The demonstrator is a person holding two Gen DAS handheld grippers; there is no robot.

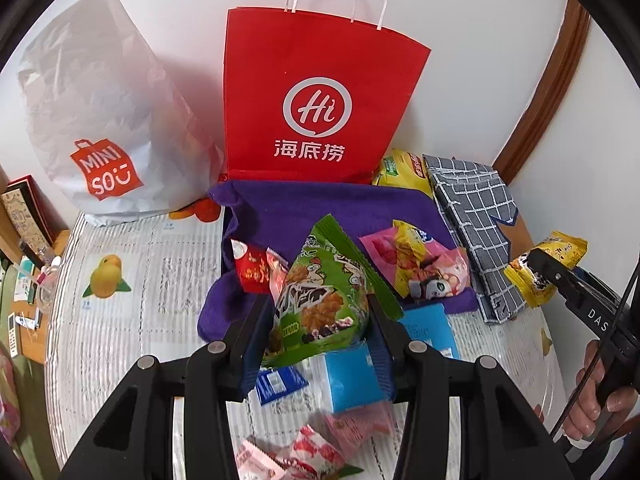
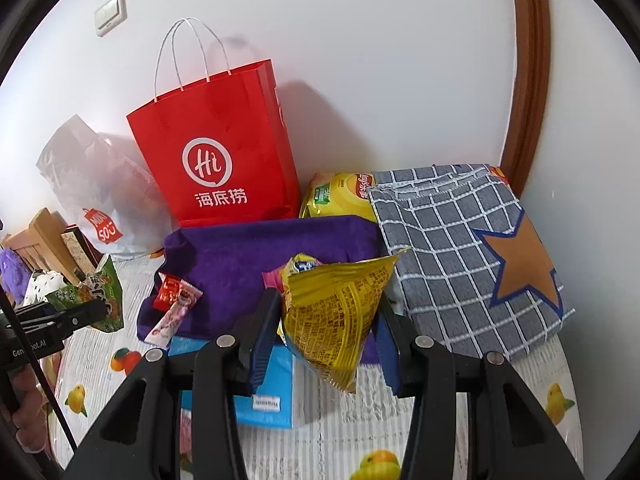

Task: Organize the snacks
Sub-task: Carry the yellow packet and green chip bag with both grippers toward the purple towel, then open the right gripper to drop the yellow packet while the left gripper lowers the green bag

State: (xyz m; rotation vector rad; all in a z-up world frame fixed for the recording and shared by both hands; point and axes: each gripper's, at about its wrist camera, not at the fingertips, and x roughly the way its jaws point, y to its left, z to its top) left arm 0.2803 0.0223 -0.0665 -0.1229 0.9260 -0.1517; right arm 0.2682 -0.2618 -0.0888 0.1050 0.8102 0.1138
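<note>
Left wrist view shows the left gripper (image 1: 320,312) squeezing a green snack bag (image 1: 320,300) between its two jaws, held up over the tabletop (image 1: 120,320). Under the bag lies a purple cloth (image 1: 288,208) with a small red packet (image 1: 252,268) and a pink snack bag (image 1: 420,268) on it. A light blue box (image 1: 352,384) sits just in front of the cloth, near the front edge, with pink candies (image 1: 304,452) close by.

At the back edge, against the wall, a red paper bag (image 1: 320,100) stands up. A white shopping bag (image 1: 100,120) leans near the back left corner. A checked grey cloth bag (image 1: 472,216) lies near the back right corner, and a big yellow chip bag (image 1: 400,168) peeks out between it and the red bag.

Right wrist view shows the right gripper (image 2: 328,328) clamped on a yellow snack bag (image 2: 336,312). The bag hangs over the front of the purple cloth and the blue box. A person's hand (image 1: 600,396) holds that gripper's handle at the right side.
</note>
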